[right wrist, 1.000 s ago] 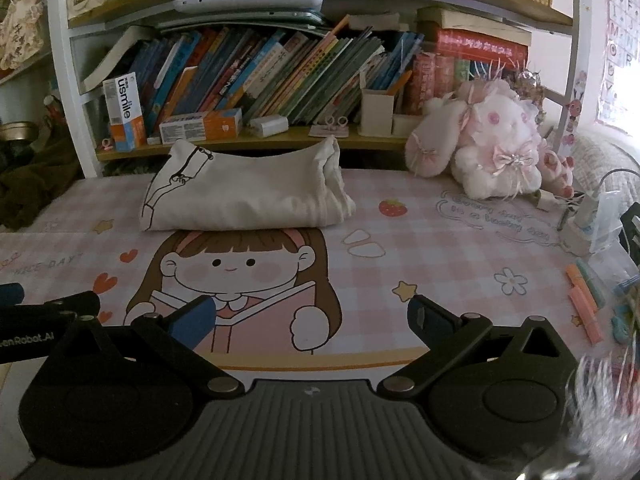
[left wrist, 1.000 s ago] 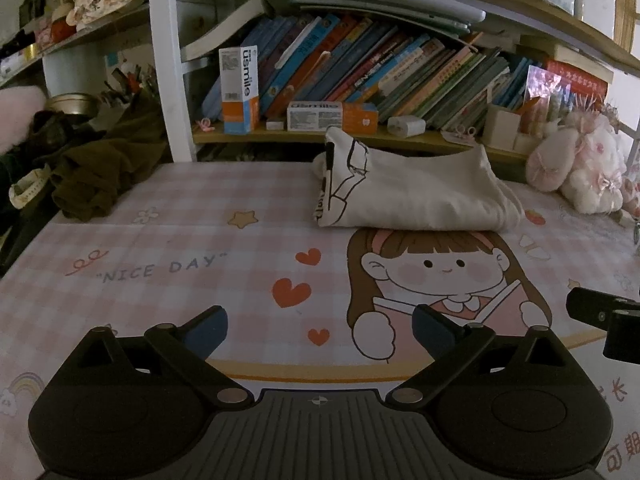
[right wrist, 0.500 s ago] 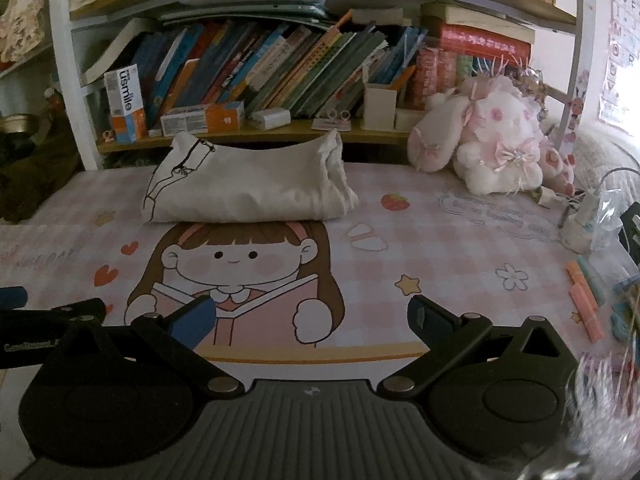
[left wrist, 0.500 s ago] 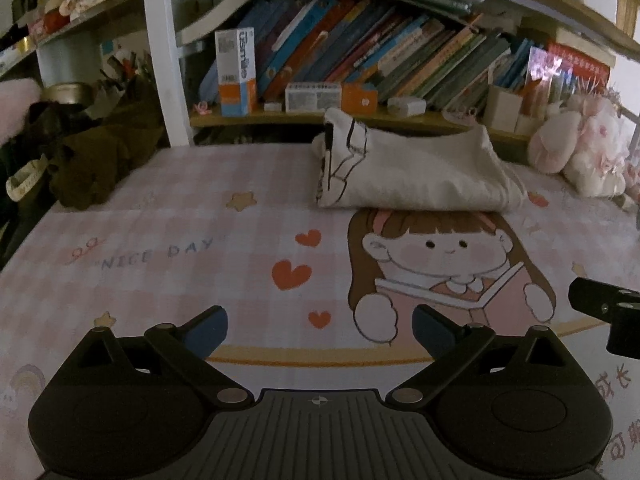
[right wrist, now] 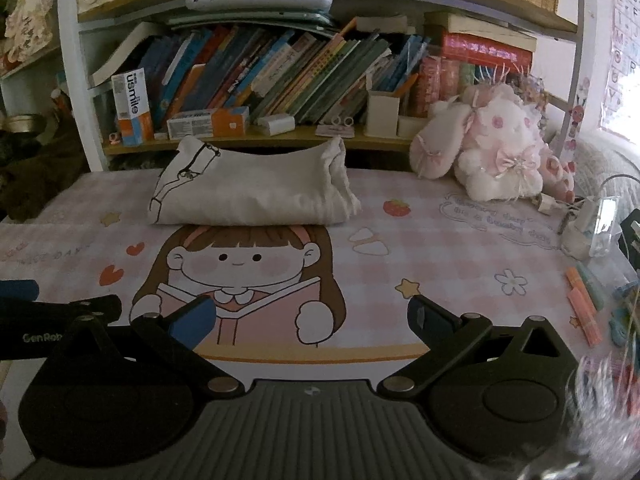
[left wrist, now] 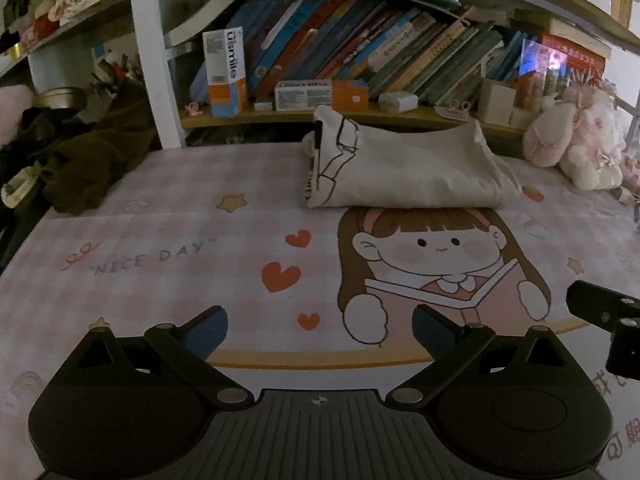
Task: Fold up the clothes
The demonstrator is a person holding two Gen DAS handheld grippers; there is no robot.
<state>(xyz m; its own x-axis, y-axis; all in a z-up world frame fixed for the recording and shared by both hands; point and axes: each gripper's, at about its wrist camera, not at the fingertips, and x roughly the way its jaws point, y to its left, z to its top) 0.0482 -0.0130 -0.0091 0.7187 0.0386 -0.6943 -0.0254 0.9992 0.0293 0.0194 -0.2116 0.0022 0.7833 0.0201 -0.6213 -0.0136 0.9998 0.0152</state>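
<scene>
A cream garment (right wrist: 248, 190) lies folded into a neat bundle at the far side of the worktop (right wrist: 440, 248), before the bookshelf. Left claw (left wrist: 318, 326) and right claw (right wrist: 310, 320) hang spread and empty nearby; folding looks finished.

Both views are taken low over the pink checked desk mat (left wrist: 168, 216), from its near edge, and are aimed toward the far bookshelf (right wrist: 280, 80). The left wrist view is set further left; the dark heap (left wrist: 92, 168) at far left is taken in. The right wrist view is set further right, and the plush rabbit (right wrist: 492, 152) is seen closer. The folded cream garment (left wrist: 404, 168) and the printed girl (right wrist: 240, 276) are shared by both.
</scene>
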